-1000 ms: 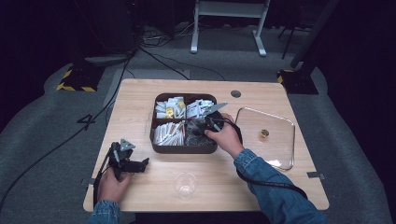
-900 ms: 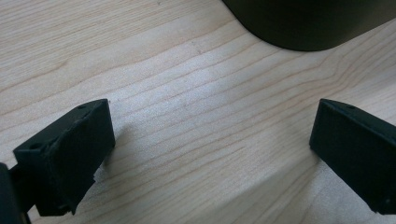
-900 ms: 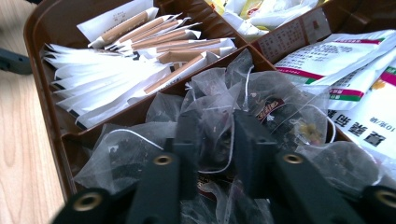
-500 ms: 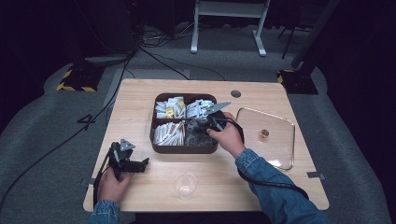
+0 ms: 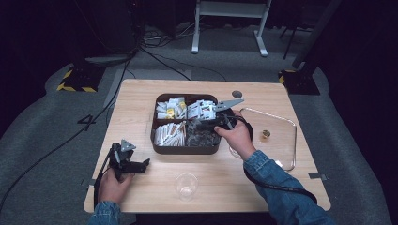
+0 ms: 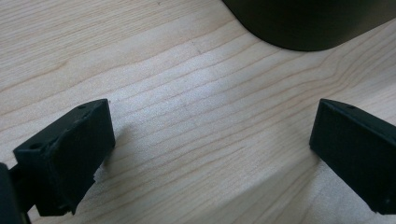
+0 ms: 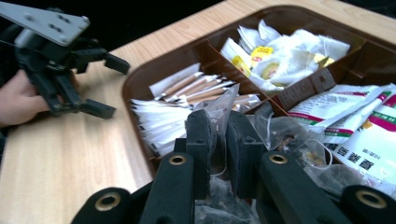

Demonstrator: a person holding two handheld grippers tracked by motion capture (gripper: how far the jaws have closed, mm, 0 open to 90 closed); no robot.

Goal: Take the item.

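The step in hand looks like a pick: the right gripper (image 7: 218,140) has just been closing and now pinches a clear sachet (image 7: 223,103) between its jaws, over the near-right compartment of the tray (image 5: 185,150), where a heap of like sachets lies. The sachet is thin crinkly film, glossy and see-through, with something dark inside; it stands up crumpled above the black pads. The next move, I judge, calls for a straight lift so the film slips free of its neighbours without dragging them, then a carry to the cup (image 5: 186,186), which stands on the worktop (image 5: 141,98) near the front edge, well apart from the tray. The left gripper (image 6: 212,140) rests released on the pale wood grain, jaws wide with nothing between them, beside the tray's rounded dark corner. The tray is brown, smooth plastic with four compartments: white paper sticks (image 7: 161,116) at near-left, yellow-labelled teabags (image 7: 275,56) behind them, and printed packets (image 7: 355,116) at the far right. A clear lid (image 5: 281,140) with a gold knob lies flat to the right.
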